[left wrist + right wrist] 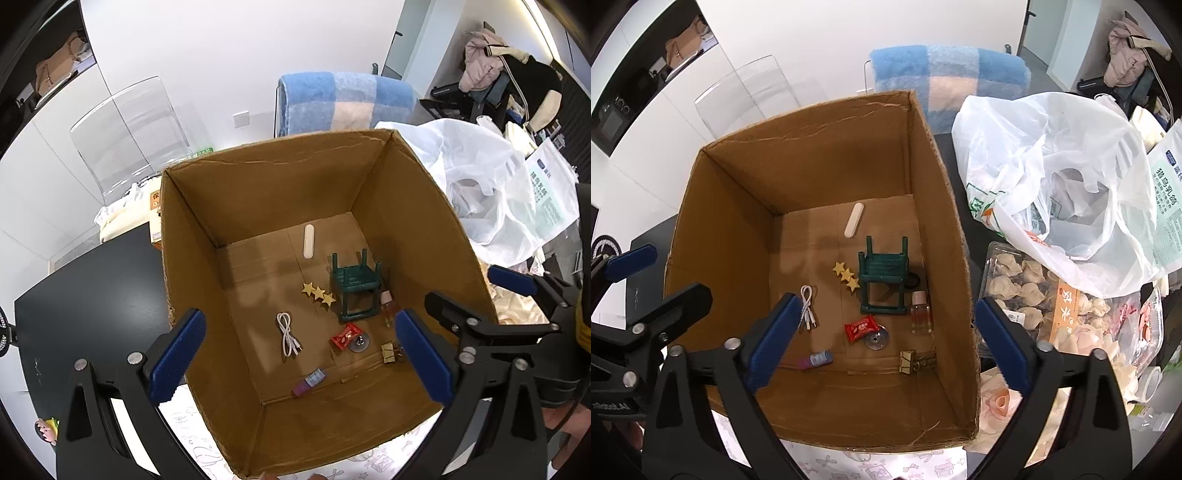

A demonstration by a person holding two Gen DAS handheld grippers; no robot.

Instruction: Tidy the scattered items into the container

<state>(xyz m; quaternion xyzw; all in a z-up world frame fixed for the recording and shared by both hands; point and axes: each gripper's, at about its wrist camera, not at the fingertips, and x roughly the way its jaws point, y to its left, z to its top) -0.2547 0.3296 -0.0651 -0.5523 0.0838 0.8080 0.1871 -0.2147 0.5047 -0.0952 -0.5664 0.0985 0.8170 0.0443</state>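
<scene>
Above the near rim of the cardboard box [192,266], held both tools spread apart and empty: left tool [301,354], right tool [882,341], blue pads [1003,345] wide of each other. On the box floor, nearest, lay a purple-and-blue tube [816,360] and gold binder clips [908,361]; next, a red wrapper [861,328] touching a clear suction cup [876,339], a coiled white cable [288,334], a small bottle [920,312]. Farther in, stood a tipped green toy stool [884,277] just beside three wooden stars [846,275]; beyond, a pale stick [854,220]. Right of the box, on the bench [92,295], sat a dumpling tray [1019,284] and a white plastic bag [1045,166].
</scene>
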